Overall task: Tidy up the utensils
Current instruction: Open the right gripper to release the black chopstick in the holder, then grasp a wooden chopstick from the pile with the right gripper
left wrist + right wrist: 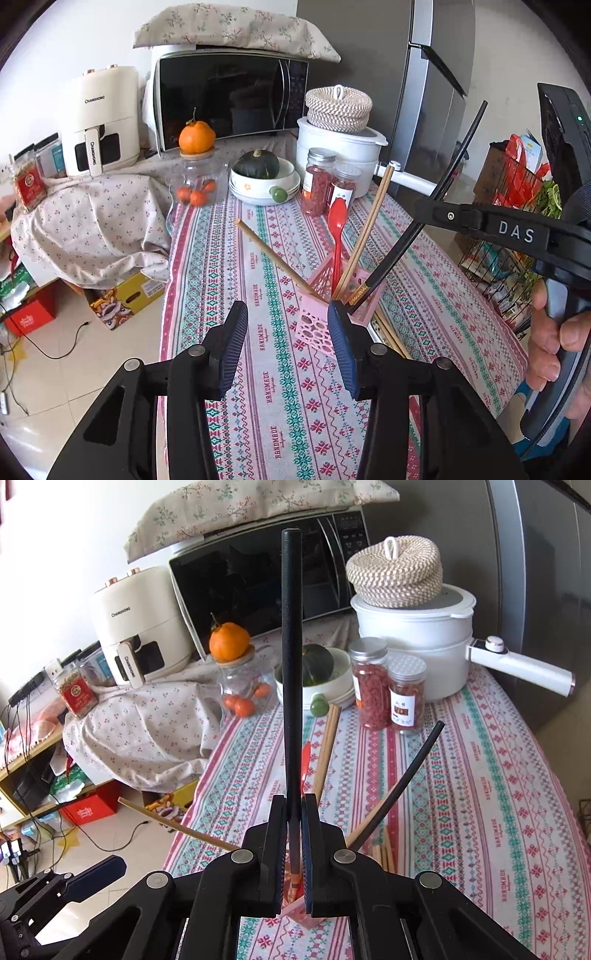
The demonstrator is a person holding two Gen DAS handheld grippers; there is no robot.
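The black chopstick (291, 672) is in the right claw (294, 853), which is fully closed on its lower part. Its long axis is almost upright and runs away from the claw, with the thick end pointing up and the decorated thin end pointing down into the pink holder (332, 295) just under the claw. The holder stands on the counter (288, 406) with a patterned cloth. It already has a second black chopstick (432, 206) leaning to the right, a red spoon (337, 236) and wooden chopsticks (365, 229) leaning in different directions. More wooden chopsticks (391, 334) lie flat on the counter beside the holder. The left claw (288, 343) is about half open and holds nothing; the holder is just in front of it, close to its right pad. I judge the right hand is nearer to finishing the insertion; the stick must go straight down along its own axis.
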